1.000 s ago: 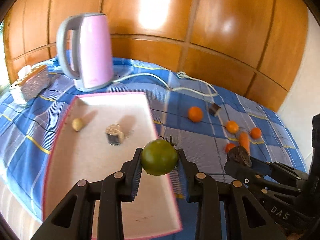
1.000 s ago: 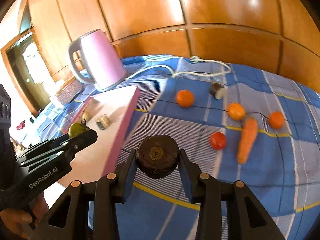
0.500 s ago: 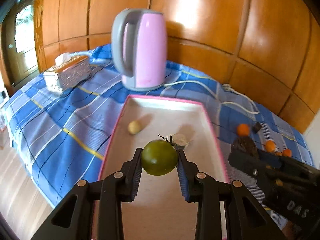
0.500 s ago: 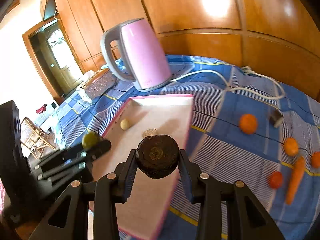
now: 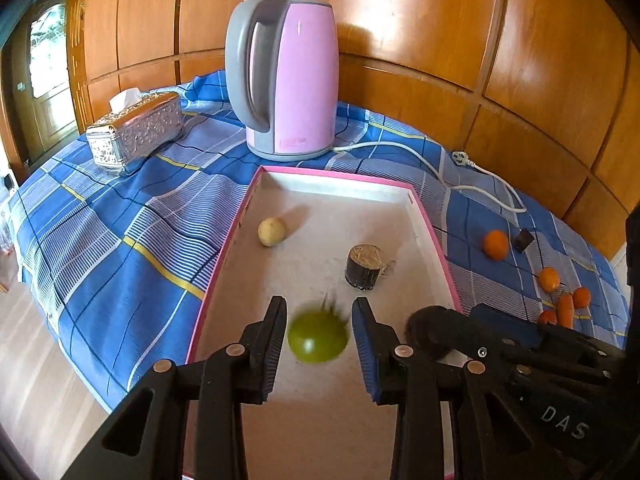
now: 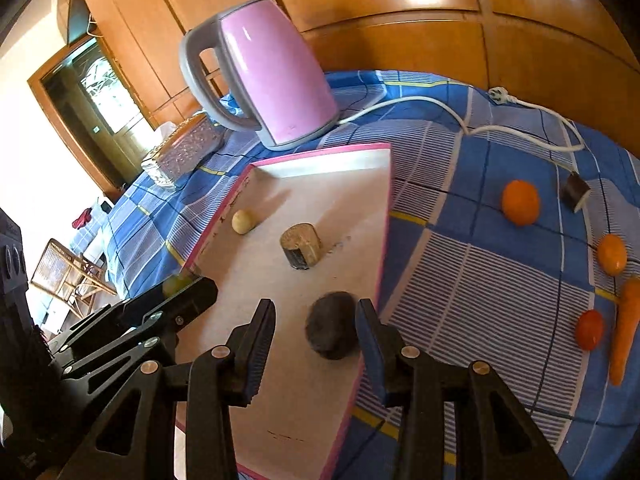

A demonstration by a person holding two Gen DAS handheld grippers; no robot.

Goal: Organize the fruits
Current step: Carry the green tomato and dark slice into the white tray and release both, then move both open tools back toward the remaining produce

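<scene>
While both tongs hung over the near end of the pink-rimmed tray (image 5: 434, 236), each had let go of its load. The left tongs (image 5: 320, 342) stood a little apart, with the green tomato (image 5: 318, 340) blurred between the pads and a sliver of gap on either side, so nothing pressed on it. In the right wrist view the right tongs (image 6: 316, 338) were opening, and the dark round fruit (image 6: 331, 326) sat blurred between the pads, clear of the left pad and close by the right one, above the tray floor near its right rim. Whether either fruit already touched the tray could not be told.

Just past them, a short dark-skinned stub with a pale cut top (image 5: 365, 266) stood on the tray floor. Farther in and to the left lay a small pale round fruit (image 5: 272, 231), near the left rim.

Right of the tray, on the blue checked cloth (image 5: 132, 248), a red tomato (image 6: 589, 329) lay just beside a carrot (image 6: 624, 330). Beyond those lay two oranges (image 6: 520, 202) (image 6: 612, 254) and a small dark cut piece (image 6: 575, 191), well apart from the tray.

Behind the tray stood a pink kettle (image 5: 290, 76), its white cord (image 5: 424, 158) trailing right across the cloth. To the kettle's left sat a silver tissue box (image 5: 134, 132), and wooden panels (image 5: 440, 20) closed the back.
</scene>
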